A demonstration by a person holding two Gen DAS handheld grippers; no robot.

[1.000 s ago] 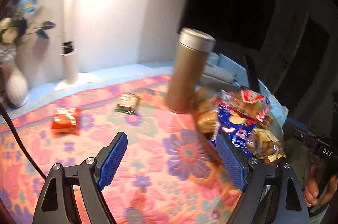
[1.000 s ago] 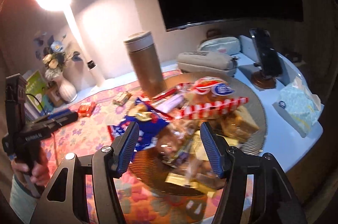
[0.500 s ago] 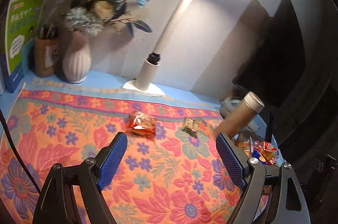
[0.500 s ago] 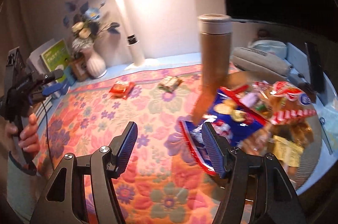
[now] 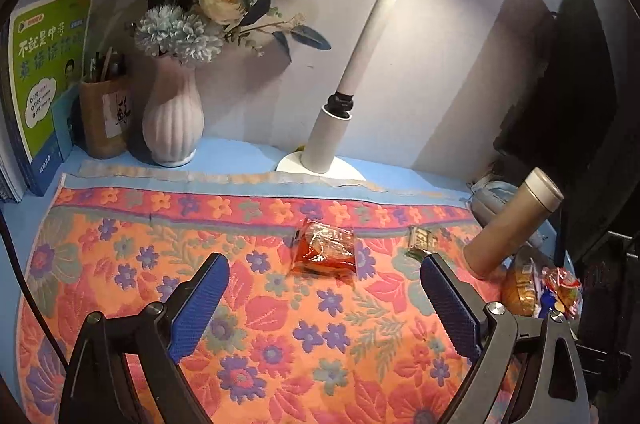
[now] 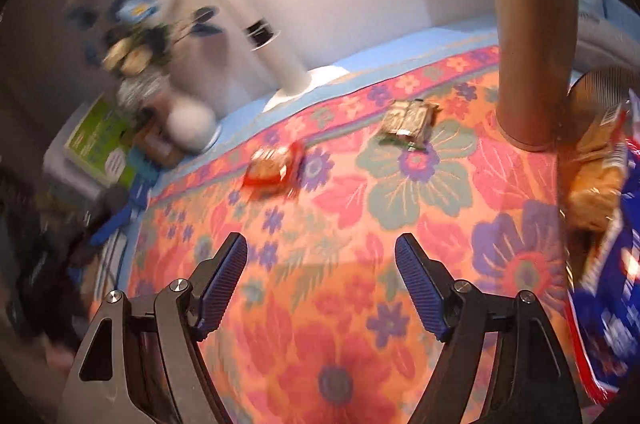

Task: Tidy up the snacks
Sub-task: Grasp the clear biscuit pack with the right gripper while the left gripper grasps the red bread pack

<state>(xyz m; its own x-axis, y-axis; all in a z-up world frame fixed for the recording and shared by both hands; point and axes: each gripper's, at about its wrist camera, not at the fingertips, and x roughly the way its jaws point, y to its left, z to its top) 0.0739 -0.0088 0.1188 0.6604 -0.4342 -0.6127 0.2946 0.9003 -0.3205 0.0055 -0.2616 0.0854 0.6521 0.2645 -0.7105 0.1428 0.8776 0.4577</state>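
Left wrist view: the left gripper has just been opening; its jaws stand wide, nothing between them, above the flowered cloth. A red snack packet lies just ahead, a green snack packet to its right, near the brown flask. Bare cloth fills the left half.

Right wrist view, blurred: the right gripper has likewise been opening; its 2 pads are apart and empty. Both packets lie ahead on the cloth. A heap of snacks crowds the right edge beside the flask.
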